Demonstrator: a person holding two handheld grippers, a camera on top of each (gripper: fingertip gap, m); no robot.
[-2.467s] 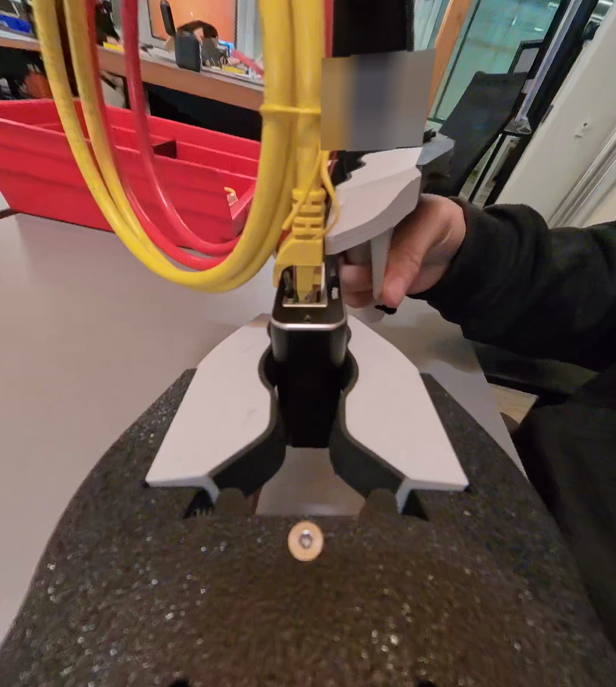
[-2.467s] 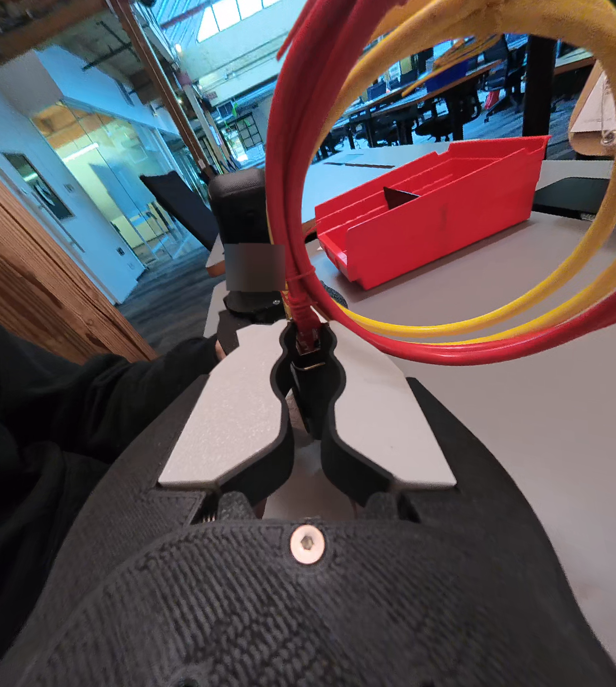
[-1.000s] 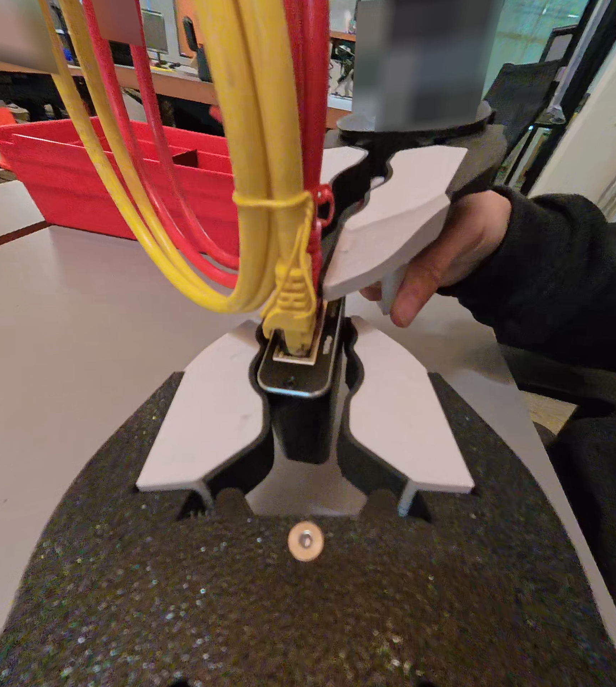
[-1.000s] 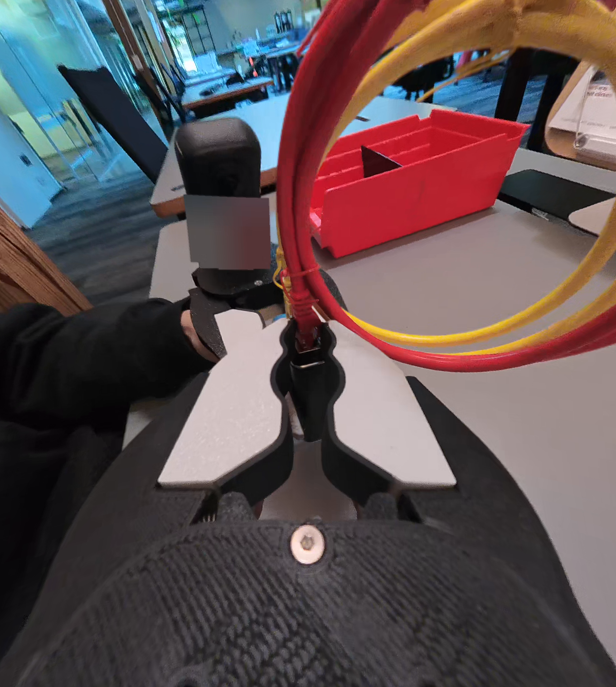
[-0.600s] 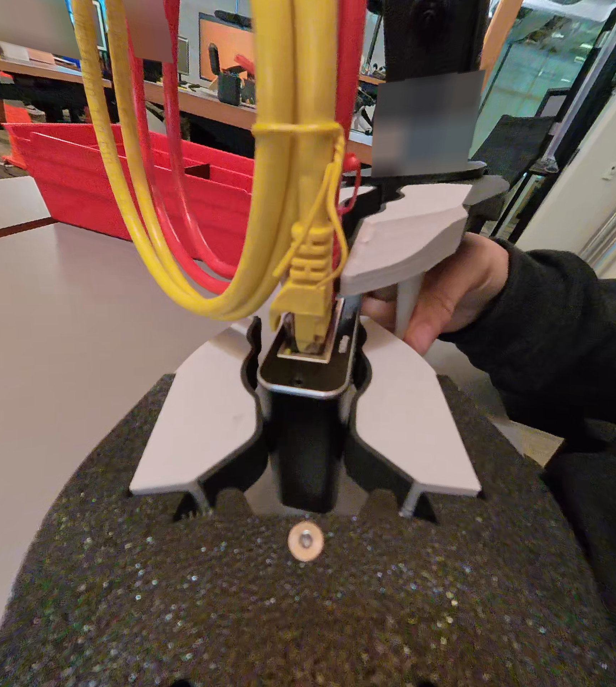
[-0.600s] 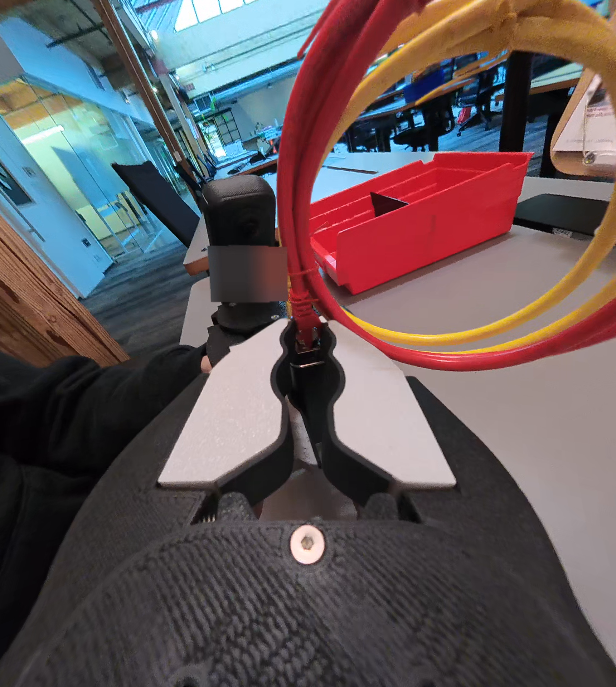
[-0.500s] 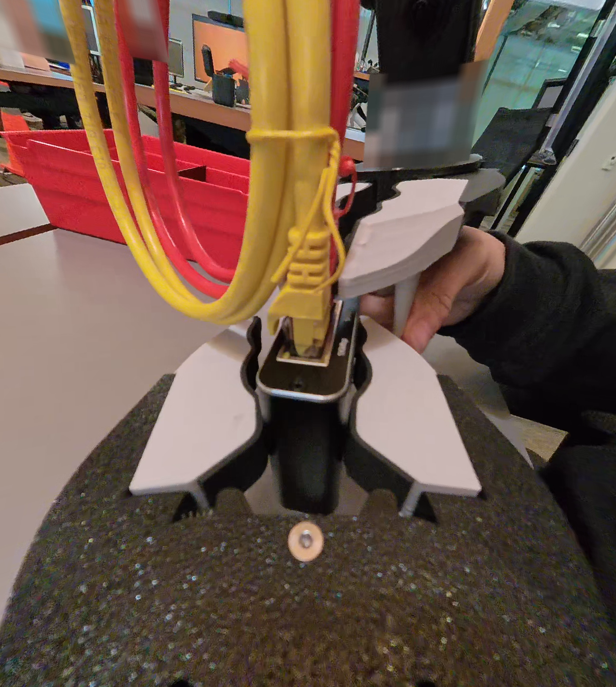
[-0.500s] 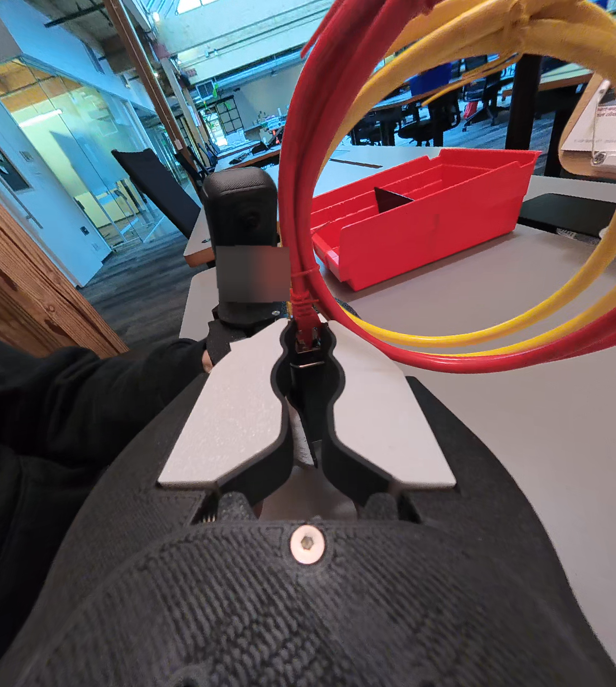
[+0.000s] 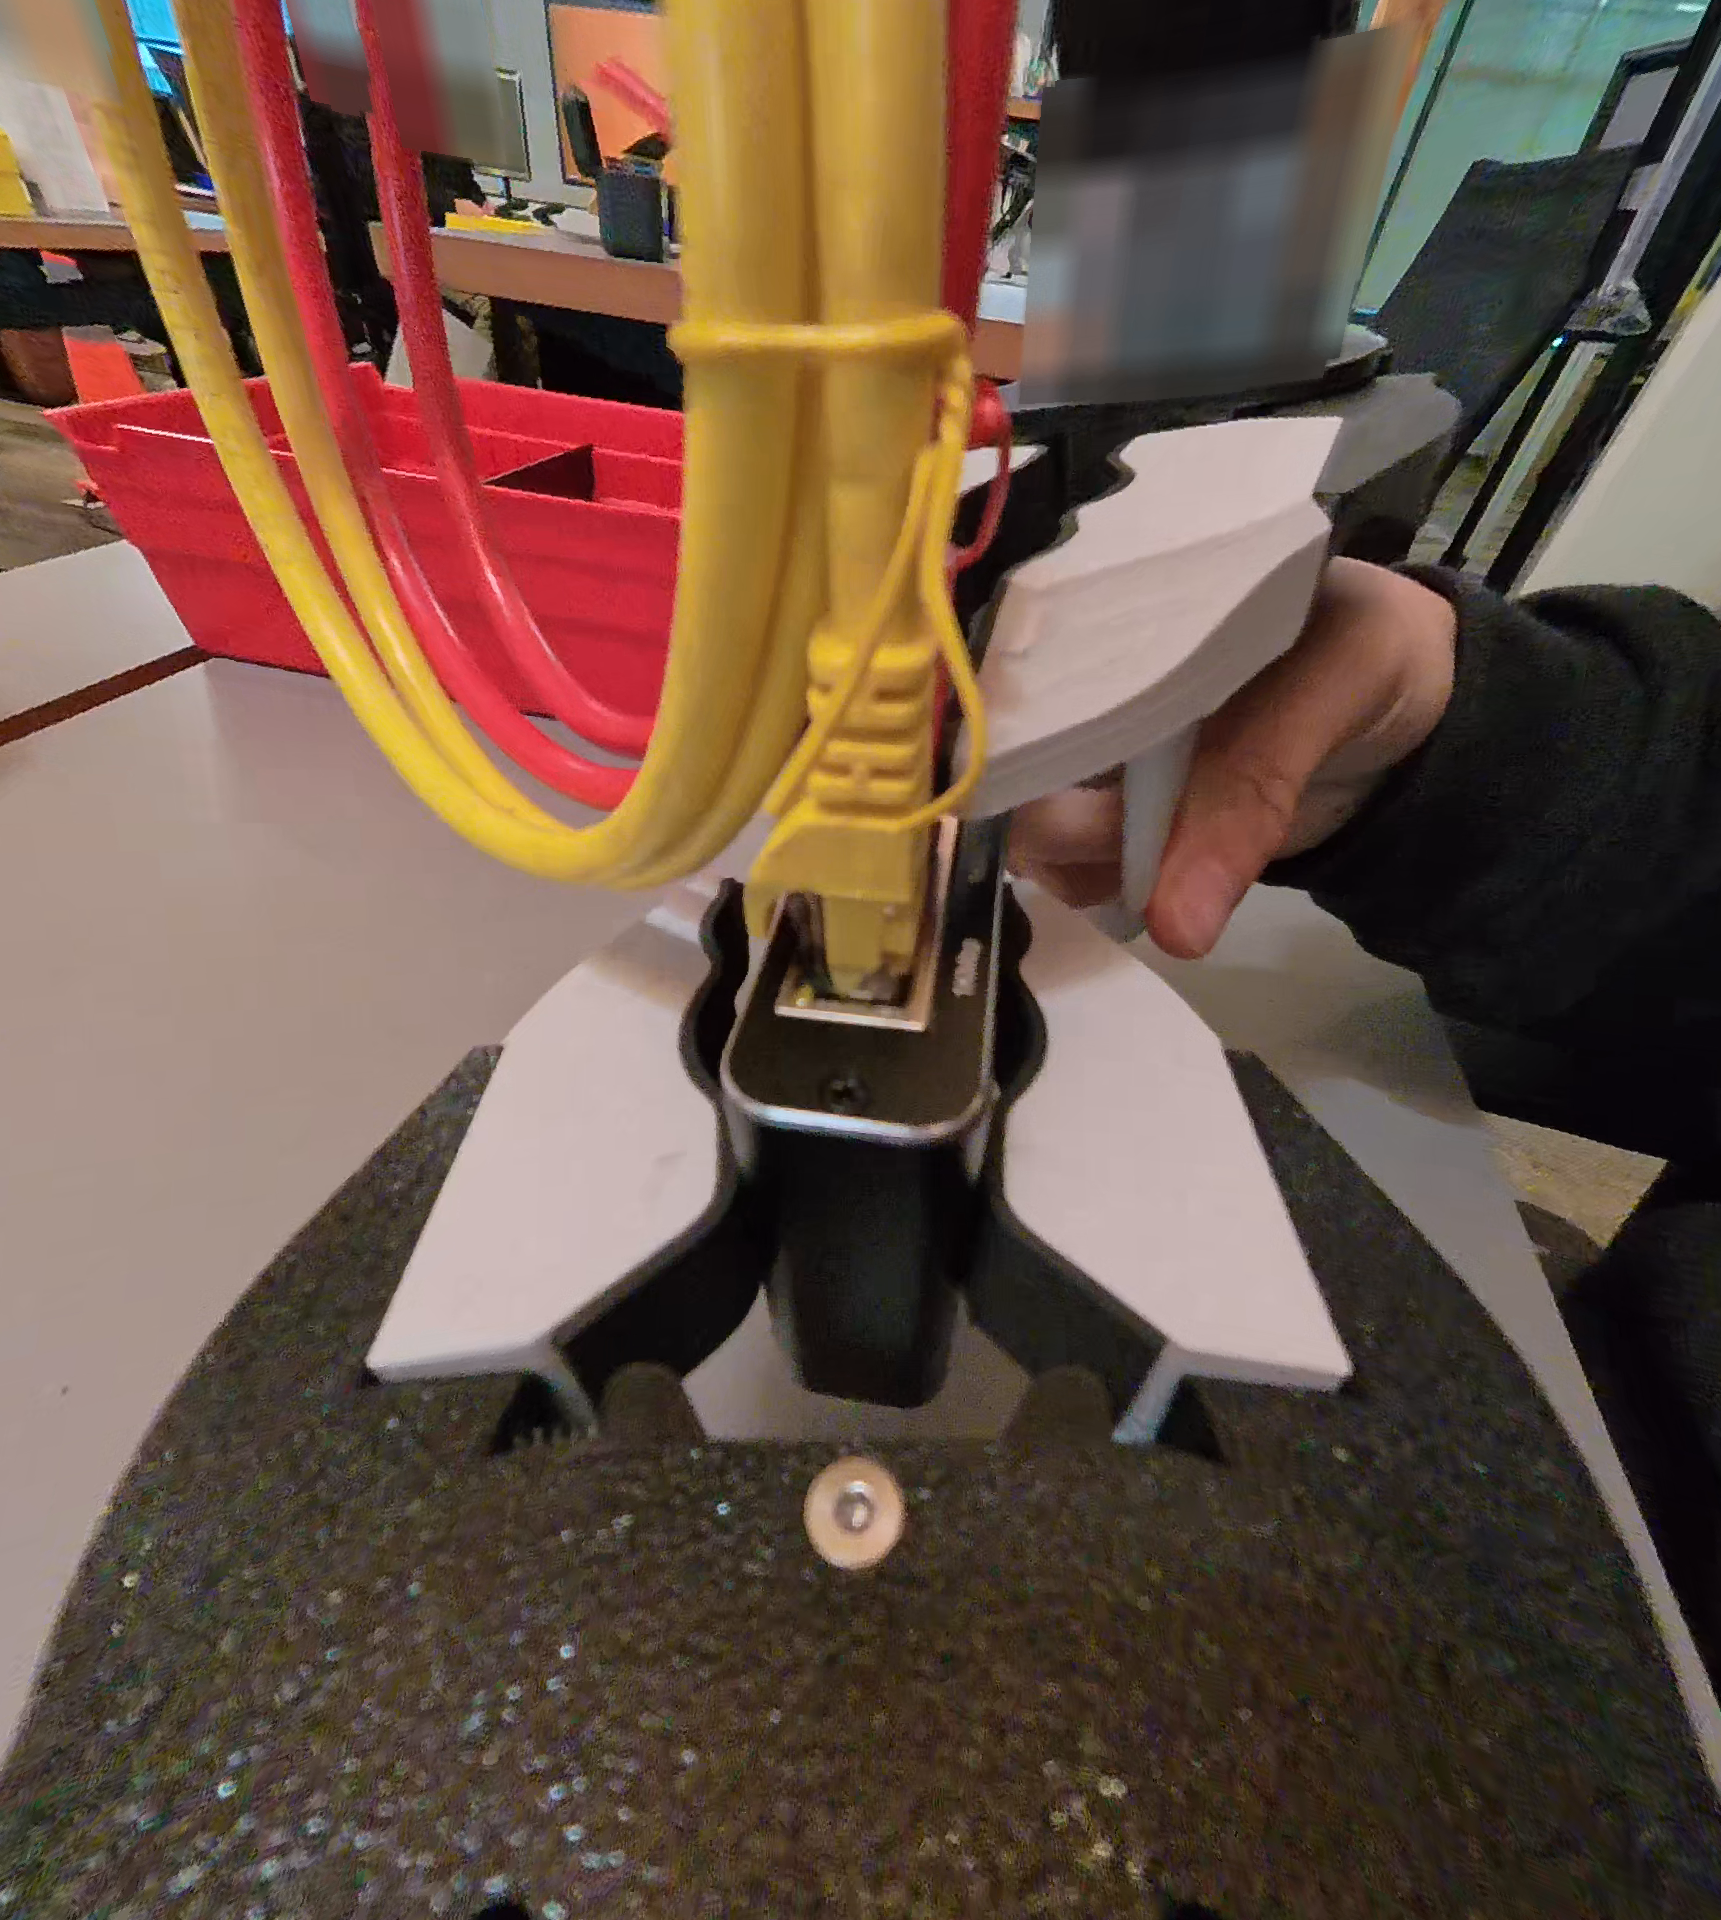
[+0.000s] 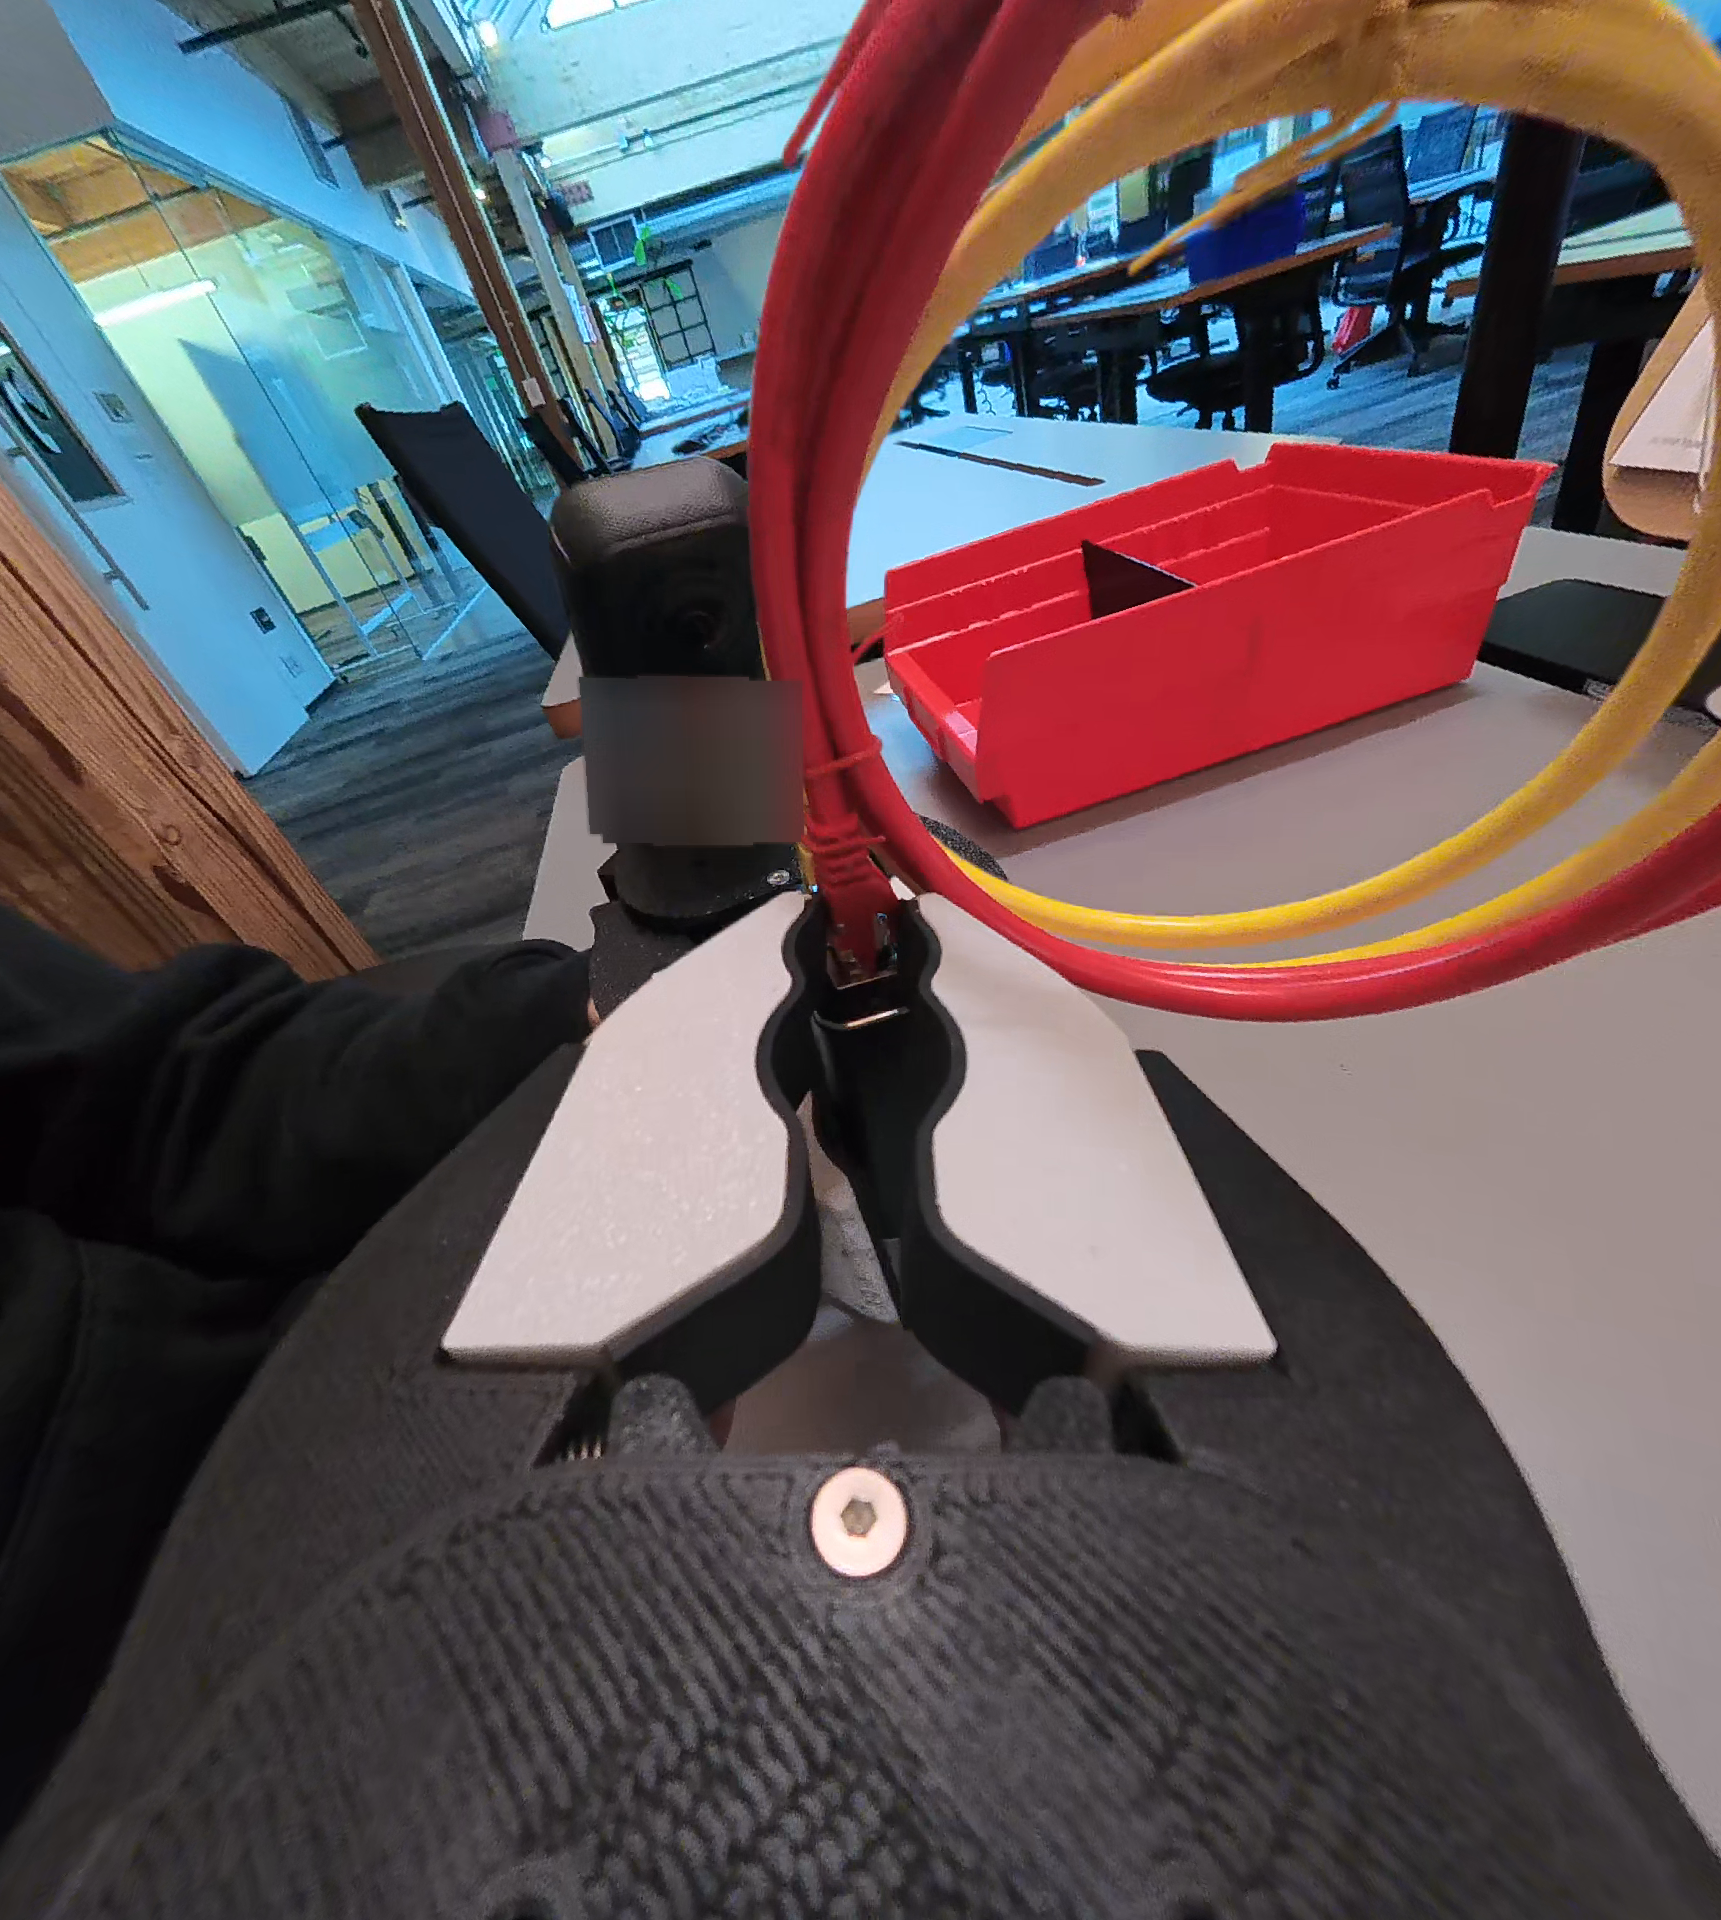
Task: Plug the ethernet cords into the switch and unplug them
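My left gripper (image 9: 861, 935) is shut on one end of the black switch (image 9: 856, 1091), held above the table. A yellow plug (image 9: 866, 769) sits in the port nearest it, and the looped yellow cord (image 9: 752, 208) rises from it. A finger (image 9: 1157, 623) of my right gripper shows at the switch's far end. In the right wrist view my right gripper (image 10: 861, 925) is shut on the other end of the switch (image 10: 861, 1049). A red plug (image 10: 845, 862) sits in a port there. The red cord (image 10: 814, 416) and yellow cord (image 10: 1718, 520) loop overhead.
A red bin (image 9: 544, 551) stands on the grey table (image 9: 160, 935) behind the cords; it also shows in the right wrist view (image 10: 1230, 665). A hand (image 9: 1282, 748) holds the right gripper. A black sleeve (image 10: 212, 1091) and wooden post (image 10: 56, 779) are left. Some 6 cm of space lies between my two pairs of fingers.
Both grippers have risen a little with the switch between them, and both views now take in more of the room. Both grips and both plugs stay as they were.
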